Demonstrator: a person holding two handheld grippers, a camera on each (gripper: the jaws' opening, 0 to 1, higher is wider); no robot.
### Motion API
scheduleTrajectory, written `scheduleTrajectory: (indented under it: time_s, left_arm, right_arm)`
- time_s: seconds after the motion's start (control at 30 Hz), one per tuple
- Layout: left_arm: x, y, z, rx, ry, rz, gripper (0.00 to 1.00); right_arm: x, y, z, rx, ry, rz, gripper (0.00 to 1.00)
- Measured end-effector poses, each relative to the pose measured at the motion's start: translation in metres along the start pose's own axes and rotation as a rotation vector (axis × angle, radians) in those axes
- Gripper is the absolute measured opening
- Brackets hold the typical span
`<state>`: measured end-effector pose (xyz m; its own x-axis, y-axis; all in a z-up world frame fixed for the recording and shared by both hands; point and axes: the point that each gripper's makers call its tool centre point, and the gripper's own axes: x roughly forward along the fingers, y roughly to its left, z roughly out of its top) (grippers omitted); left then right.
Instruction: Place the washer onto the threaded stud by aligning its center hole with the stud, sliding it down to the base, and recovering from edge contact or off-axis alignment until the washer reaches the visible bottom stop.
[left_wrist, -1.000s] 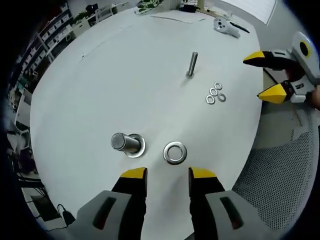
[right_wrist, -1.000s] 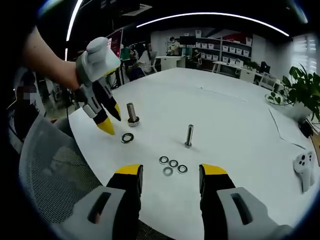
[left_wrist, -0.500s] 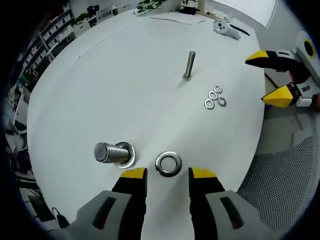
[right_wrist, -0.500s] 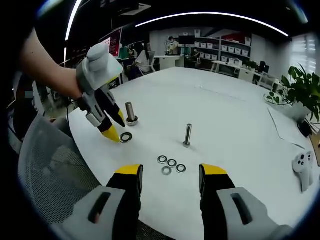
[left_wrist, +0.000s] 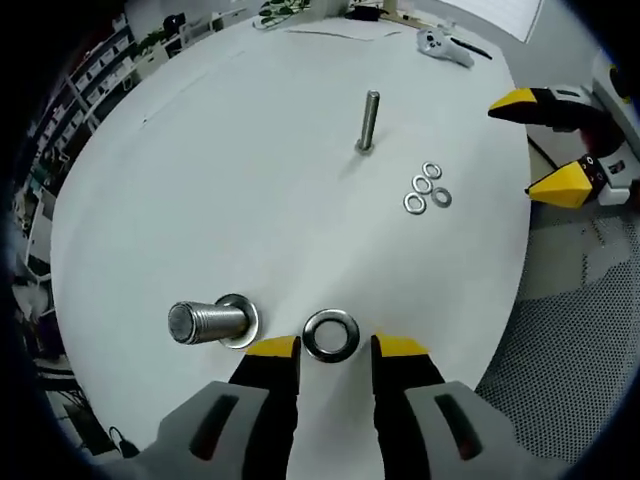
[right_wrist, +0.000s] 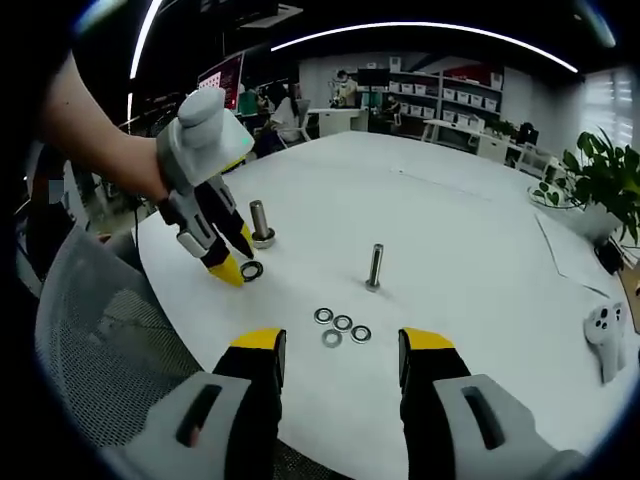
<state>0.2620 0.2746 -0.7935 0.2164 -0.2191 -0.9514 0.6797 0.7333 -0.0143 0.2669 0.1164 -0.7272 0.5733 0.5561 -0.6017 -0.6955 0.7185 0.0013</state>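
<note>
A large steel washer lies flat on the round white table, near the table's edge and just ahead of the left gripper, whose yellow-tipped jaws stand apart on either side of it with nothing between them; whether the tips touch the ring cannot be told. Just beside the washer stands the thick threaded stud, upright on its own wide round base, its top end facing the camera. The washer is a plain bright ring with a dark centre hole, not yet on the stud.

In the right gripper view the same washer rests by the tips of the left gripper, next to the stud. The right gripper hovers with its jaws wide apart and empty, near four small washers clustered on the table. A slimmer bolt stands upright beyond them. A white controller lies well apart, near a sheet of paper.
</note>
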Motion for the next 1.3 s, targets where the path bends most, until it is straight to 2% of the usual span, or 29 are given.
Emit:
scheduleTrajectory:
  time_s: [0.07, 0.23, 0.73, 1.0, 1.2, 1.3]
  left_arm:
    - [0.003, 0.001, 0.0, 0.034, -0.009, 0.014, 0.26]
    - [0.003, 0.001, 0.001, 0.034, 0.002, 0.009, 0.25]
    - [0.004, 0.001, 0.006, 0.037, -0.031, 0.011, 0.21]
    - [-0.001, 0.003, -0.008, 0.071, 0.009, -0.009, 0.21]
    - [-0.006, 0.007, -0.025, 0.092, 0.049, -0.014, 0.21]
    - [-0.008, 0.012, -0.03, 0.073, 0.05, -0.022, 0.21]
  right_arm:
    - [0.0, -0.001, 0.0, 0.002, -0.003, -0.002, 0.48]
    - [0.0, 0.0, -0.001, -0.001, 0.001, -0.002, 0.48]
    - [0.001, 0.0, -0.002, -0.005, 0.009, -0.002, 0.48]
    - [0.001, 0.0, -0.003, -0.007, 0.011, -0.002, 0.48]
    - [0.001, 0.001, -0.003, -0.009, 0.013, 0.001, 0.48]
    - [0.002, 0.002, -0.004, -0.01, 0.017, 0.004, 0.48]
